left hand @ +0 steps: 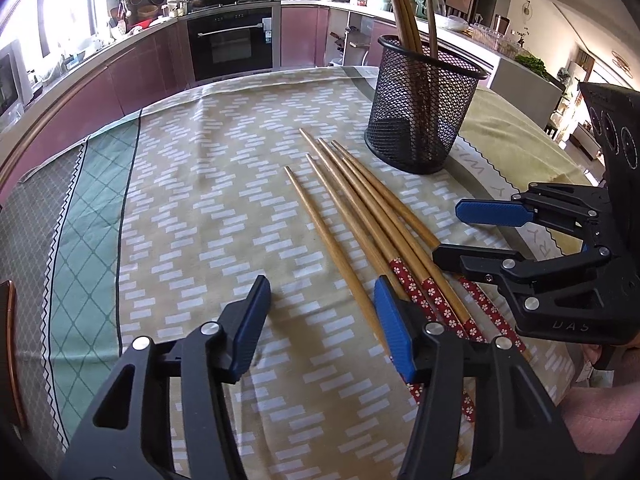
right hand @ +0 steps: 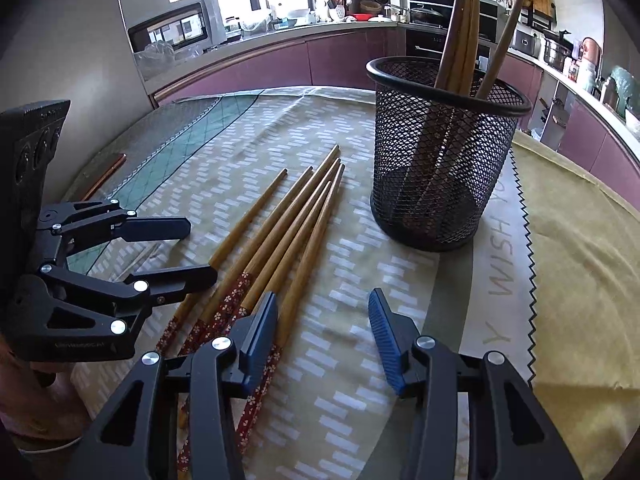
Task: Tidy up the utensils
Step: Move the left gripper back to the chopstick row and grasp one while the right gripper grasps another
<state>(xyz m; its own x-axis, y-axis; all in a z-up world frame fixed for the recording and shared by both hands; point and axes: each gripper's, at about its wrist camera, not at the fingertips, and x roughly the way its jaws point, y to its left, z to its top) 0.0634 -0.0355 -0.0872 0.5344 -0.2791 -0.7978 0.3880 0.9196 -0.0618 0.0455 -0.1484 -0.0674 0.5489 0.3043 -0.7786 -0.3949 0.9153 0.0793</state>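
on the patterned tablecloth (left hand: 192,184), five loose chopsticks (left hand: 360,216) lie side by side in a loose fan, tips pointing away, red floral handle ends toward the person; black mesh holder (left hand: 424,108) stands upright just beyond them, already holding four chopsticks; left gripper (left hand: 320,320) hovers over the handle ends, jaws about half open, nothing between the pads, its right finger lying over the bundle; right gripper (right hand: 322,332) sits beside it, jaws likewise partly open and empty, left finger above the rightmost stick; my read: sticks are light, stiff, thin and smooth, so they roll and slip easily; best grip is across the shaft near the wrapped handle end, one or two at a time; holder looks light too and could tip if a stick is jabbed at its rim
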